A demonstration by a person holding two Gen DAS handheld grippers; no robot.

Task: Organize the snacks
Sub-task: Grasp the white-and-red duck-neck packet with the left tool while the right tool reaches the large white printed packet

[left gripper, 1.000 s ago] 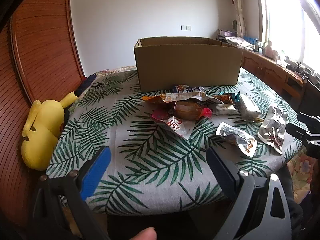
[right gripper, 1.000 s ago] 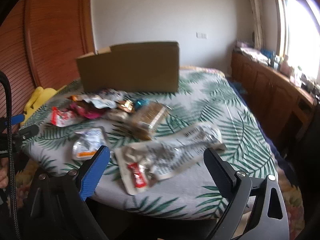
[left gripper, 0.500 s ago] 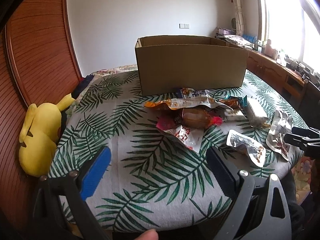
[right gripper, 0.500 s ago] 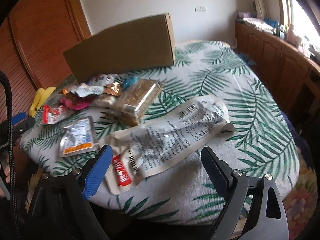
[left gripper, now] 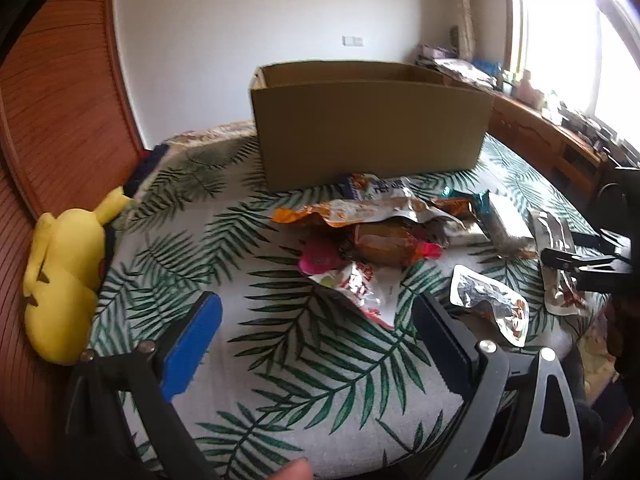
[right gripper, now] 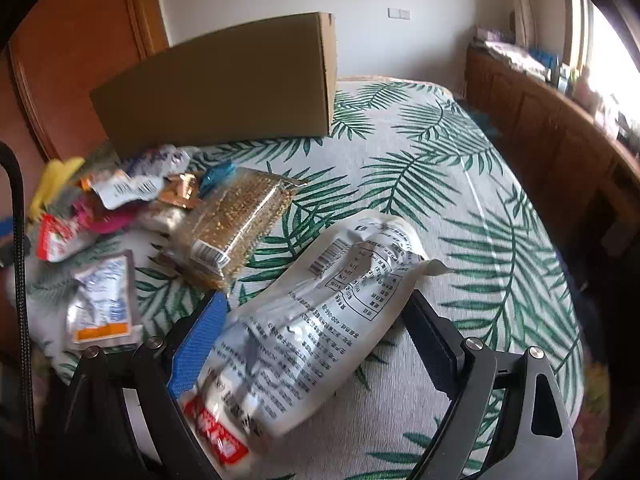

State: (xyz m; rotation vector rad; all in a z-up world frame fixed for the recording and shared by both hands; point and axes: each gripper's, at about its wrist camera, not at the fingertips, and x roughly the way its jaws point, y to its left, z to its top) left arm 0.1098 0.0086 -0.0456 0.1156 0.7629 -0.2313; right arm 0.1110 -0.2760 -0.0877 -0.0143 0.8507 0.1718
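A pile of snack packets (left gripper: 380, 232) lies on the palm-leaf tablecloth in front of an open cardboard box (left gripper: 368, 120). My left gripper (left gripper: 316, 328) is open and empty, just short of a red-and-white packet (left gripper: 360, 284). My right gripper (right gripper: 316, 320) is open, its jaws on either side of a long white pouch (right gripper: 312, 320) that lies flat on the cloth. In the right wrist view a clear sesame bar pack (right gripper: 240, 220) and a silver sachet (right gripper: 104, 296) lie left of the pouch. The box (right gripper: 224, 84) stands behind them. The right gripper (left gripper: 580, 260) shows at the left wrist view's right edge.
A yellow plush toy (left gripper: 64, 272) lies off the table's left edge beside a wooden wall panel (left gripper: 52, 92). A wooden sideboard (right gripper: 560, 140) with clutter runs along the window on the right. The table edge (left gripper: 320, 456) is close below both grippers.
Both grippers have moved forward over the table. The right gripper has come down so the white pouch now sits between its jaws. The left gripper is nearer the packet pile.
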